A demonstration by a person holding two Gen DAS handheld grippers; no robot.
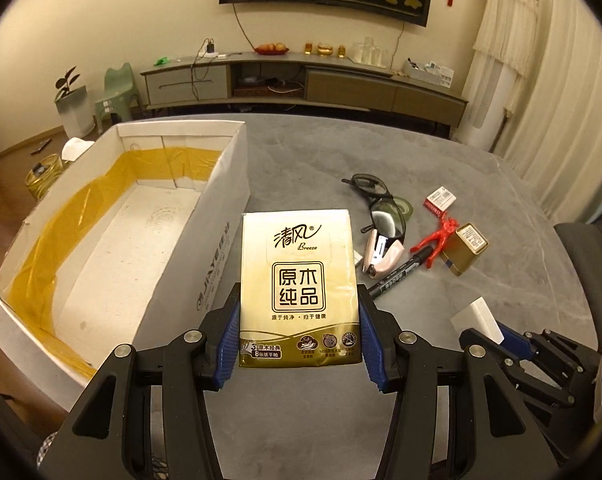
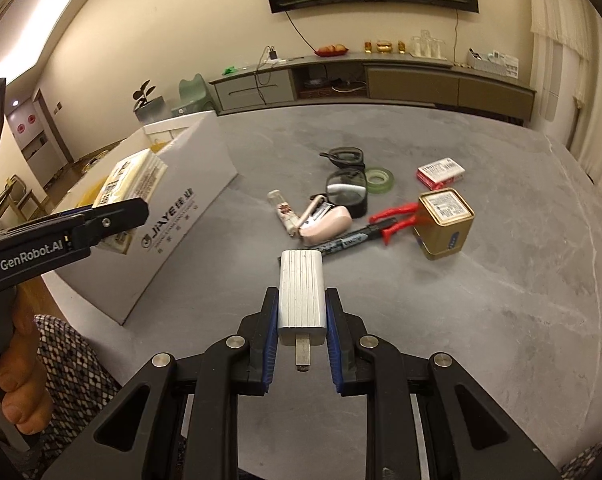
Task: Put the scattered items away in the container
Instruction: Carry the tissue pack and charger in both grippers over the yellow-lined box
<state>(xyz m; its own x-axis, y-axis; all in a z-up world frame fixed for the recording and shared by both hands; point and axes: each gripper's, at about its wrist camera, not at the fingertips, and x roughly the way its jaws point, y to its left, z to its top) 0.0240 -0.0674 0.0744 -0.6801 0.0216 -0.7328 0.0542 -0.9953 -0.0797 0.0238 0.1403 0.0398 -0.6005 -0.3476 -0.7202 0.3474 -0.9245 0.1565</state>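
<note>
My left gripper is shut on a gold pack of tissues, held off the grey table beside the right wall of the white cardboard box. The box is lined with yellow tape and nothing shows inside it. My right gripper is shut on a white ribbed charger plug, prong towards the camera, raised above the table. In the right wrist view the left gripper holds the tissue pack at the box's near rim. The charger also shows at the lower right of the left wrist view.
Scattered on the table: glasses, a green tape roll, a pink stapler, a black marker, a red figure, a gold tin, a red-white packet, a small tube. A hand and patterned sleeve are lower left.
</note>
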